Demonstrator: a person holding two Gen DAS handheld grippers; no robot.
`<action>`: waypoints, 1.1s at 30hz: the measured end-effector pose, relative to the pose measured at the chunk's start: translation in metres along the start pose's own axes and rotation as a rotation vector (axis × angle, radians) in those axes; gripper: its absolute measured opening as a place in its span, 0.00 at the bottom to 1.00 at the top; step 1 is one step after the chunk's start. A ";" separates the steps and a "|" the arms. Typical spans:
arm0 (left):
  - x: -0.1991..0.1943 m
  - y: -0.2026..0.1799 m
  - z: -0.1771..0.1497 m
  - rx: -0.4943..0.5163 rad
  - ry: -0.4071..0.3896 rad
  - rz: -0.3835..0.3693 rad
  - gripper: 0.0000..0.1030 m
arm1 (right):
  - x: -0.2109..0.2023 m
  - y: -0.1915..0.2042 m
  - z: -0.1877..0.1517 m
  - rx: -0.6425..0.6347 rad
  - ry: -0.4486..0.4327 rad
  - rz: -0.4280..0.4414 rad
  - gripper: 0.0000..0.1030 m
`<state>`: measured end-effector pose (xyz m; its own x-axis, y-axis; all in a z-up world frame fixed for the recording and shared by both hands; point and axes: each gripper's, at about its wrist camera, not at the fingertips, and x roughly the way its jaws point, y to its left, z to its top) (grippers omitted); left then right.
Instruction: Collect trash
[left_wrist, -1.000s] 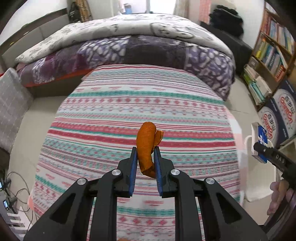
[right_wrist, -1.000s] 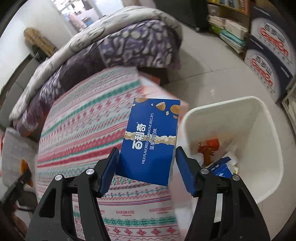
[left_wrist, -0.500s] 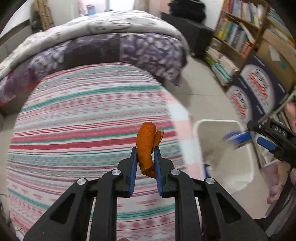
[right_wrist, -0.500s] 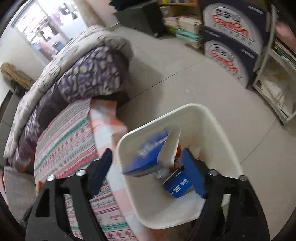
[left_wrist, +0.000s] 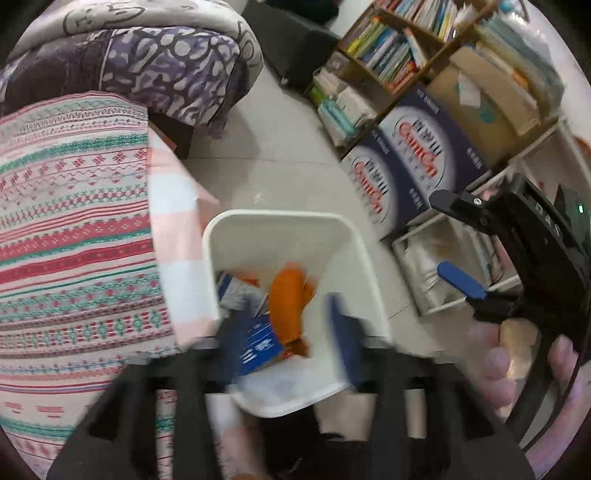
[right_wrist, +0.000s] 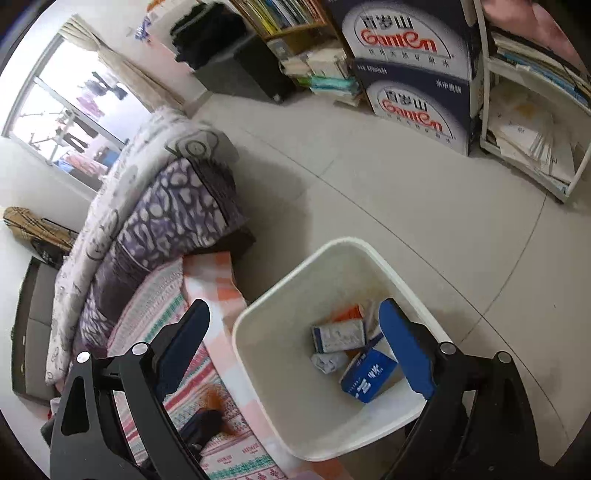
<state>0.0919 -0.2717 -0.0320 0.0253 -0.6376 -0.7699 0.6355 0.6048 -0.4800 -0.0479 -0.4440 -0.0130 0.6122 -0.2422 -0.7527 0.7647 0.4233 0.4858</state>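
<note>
Both pieces are dropping into the bin (left_wrist: 354, 236) now: your left gripper (left_wrist: 288, 332) is opening, peel (left_wrist: 286, 306) falling at 12 o'clock, right gripper (right_wrist: 295, 343) spreading empty; nothing else showing.

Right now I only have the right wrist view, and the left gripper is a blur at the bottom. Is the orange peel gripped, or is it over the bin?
Observer: In the left wrist view the orange peel is above the white bin, between the jaws of the left gripper. Those jaws are opening and the pads look clear of it.
Operator: Where is my right gripper relative to the bin?
Observer: From the left view, the right gripper is off to the bin's side, in front of the white shelf unit. Its jaws are opening with nothing between them.
Operator: What lies under the peel?
Observer: A blue box lies beside it in the bin.
</note>
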 end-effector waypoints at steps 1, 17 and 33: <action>-0.003 0.001 0.001 -0.003 -0.010 -0.002 0.56 | -0.005 0.004 0.000 -0.007 -0.017 0.010 0.87; -0.208 0.001 -0.067 0.134 -0.868 0.797 0.94 | -0.105 0.091 -0.073 -0.389 -0.531 0.093 0.93; -0.214 0.104 -0.095 -0.169 -0.625 0.869 0.94 | -0.040 0.149 -0.148 -0.605 -0.210 0.095 0.93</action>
<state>0.0796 -0.0271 0.0433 0.8352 -0.0604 -0.5467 0.0968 0.9946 0.0380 0.0120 -0.2415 0.0236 0.7448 -0.3197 -0.5858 0.4946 0.8537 0.1629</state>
